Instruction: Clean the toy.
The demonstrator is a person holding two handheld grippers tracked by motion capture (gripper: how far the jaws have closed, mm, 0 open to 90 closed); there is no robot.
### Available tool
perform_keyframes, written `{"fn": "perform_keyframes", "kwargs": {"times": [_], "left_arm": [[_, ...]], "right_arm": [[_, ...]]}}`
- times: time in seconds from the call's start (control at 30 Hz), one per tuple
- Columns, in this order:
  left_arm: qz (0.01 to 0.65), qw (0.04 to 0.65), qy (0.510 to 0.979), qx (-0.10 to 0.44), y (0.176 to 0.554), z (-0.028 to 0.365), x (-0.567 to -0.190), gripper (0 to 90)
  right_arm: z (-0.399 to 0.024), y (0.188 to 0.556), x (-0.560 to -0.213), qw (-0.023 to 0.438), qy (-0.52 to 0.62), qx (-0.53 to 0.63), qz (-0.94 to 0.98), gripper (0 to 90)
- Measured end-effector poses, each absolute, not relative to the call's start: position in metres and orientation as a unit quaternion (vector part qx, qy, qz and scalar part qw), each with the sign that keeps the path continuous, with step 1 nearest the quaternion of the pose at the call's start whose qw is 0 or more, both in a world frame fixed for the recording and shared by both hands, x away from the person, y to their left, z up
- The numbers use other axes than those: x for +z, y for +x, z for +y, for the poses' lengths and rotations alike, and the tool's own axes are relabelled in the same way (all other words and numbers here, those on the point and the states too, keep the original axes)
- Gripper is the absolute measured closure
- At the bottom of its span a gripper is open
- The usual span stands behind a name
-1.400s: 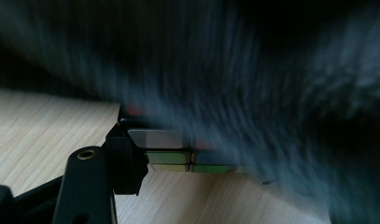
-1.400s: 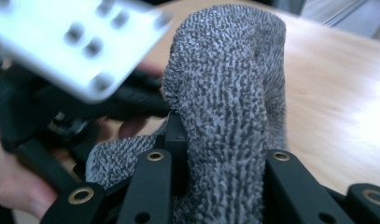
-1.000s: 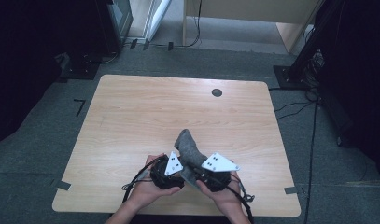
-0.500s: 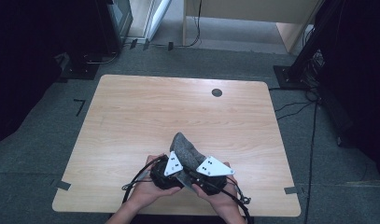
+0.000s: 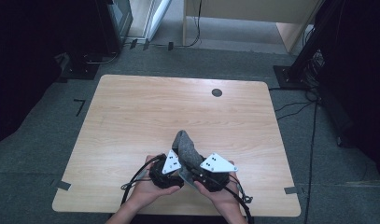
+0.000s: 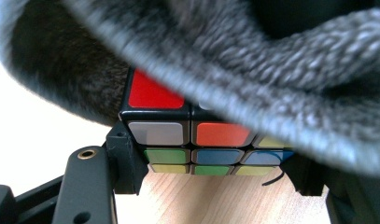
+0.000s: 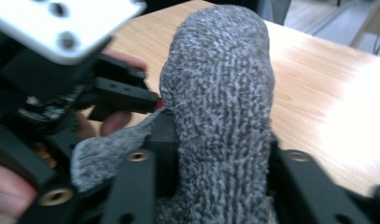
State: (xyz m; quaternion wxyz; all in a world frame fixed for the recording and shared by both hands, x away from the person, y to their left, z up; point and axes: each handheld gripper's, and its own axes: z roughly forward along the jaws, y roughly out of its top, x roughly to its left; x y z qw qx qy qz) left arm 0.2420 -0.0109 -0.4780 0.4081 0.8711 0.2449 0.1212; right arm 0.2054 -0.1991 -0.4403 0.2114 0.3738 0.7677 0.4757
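Since a second ago both hands have drawn slightly nearer the counter's (image 5: 131,112) front edge, the grey knitted sock (image 5: 186,148) tilting with them. One sock, one multicoloured puzzle cube (image 6: 192,140). The left gripper (image 6: 206,172) fingers pinch the cube at the sock's mouth; the right gripper (image 7: 211,163) fingers squeeze the sock — held above the wooden counter's near edge.

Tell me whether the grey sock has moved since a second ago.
Yes, slightly. Against the table's near edge in the high view, the sock and both claws holding it have drifted left and a little toward the person. Its upright, tilted pose looks much the same.
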Motion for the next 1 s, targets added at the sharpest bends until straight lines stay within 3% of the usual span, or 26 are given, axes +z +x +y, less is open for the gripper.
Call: {"fn": "perform_keyframes", "kwargs": {"times": [0.07, 0.17, 0.3, 0.47, 0.57, 0.63, 0.77, 0.87, 1.0], "left_arm": [[0.254, 0.415, 0.866, 0.110, 0.245, -0.009, -0.479, 34.8], [0.267, 0.424, 0.860, 0.099, 0.248, -0.004, -0.478, 34.7], [0.274, 0.429, 0.855, 0.097, 0.250, -0.001, -0.476, 34.7], [0.264, 0.427, 0.859, 0.105, 0.246, -0.005, -0.476, 34.8], [0.245, 0.423, 0.865, 0.115, 0.241, -0.011, -0.476, 34.8], [0.236, 0.417, 0.868, 0.132, 0.238, -0.013, -0.476, 34.8], [0.238, 0.424, 0.864, 0.130, 0.239, -0.010, -0.476, 34.8], [0.245, 0.436, 0.857, 0.123, 0.241, -0.008, -0.475, 34.8], [0.231, 0.439, 0.859, 0.128, 0.238, -0.012, -0.474, 34.8]], "right_arm": [[-0.204, 0.207, -0.436, 0.187, 0.370, 0.487, 0.769, 42.5], [-0.207, 0.207, -0.432, 0.185, 0.373, 0.493, 0.764, 38.4], [-0.210, 0.208, -0.432, 0.180, 0.376, 0.499, 0.760, 57.9], [-0.206, 0.202, -0.430, 0.179, 0.359, 0.514, 0.758, 72.9], [-0.197, 0.199, -0.430, 0.179, 0.337, 0.505, 0.774, 73.5], [-0.191, 0.197, -0.432, 0.210, 0.336, 0.479, 0.783, 73.7], [-0.209, 0.206, -0.434, 0.230, 0.382, 0.477, 0.757, 73.8], [-0.225, 0.209, -0.435, 0.206, 0.407, 0.497, 0.738, 73.7], [-0.206, 0.199, -0.431, 0.200, 0.347, 0.515, 0.757, 72.7]]}}
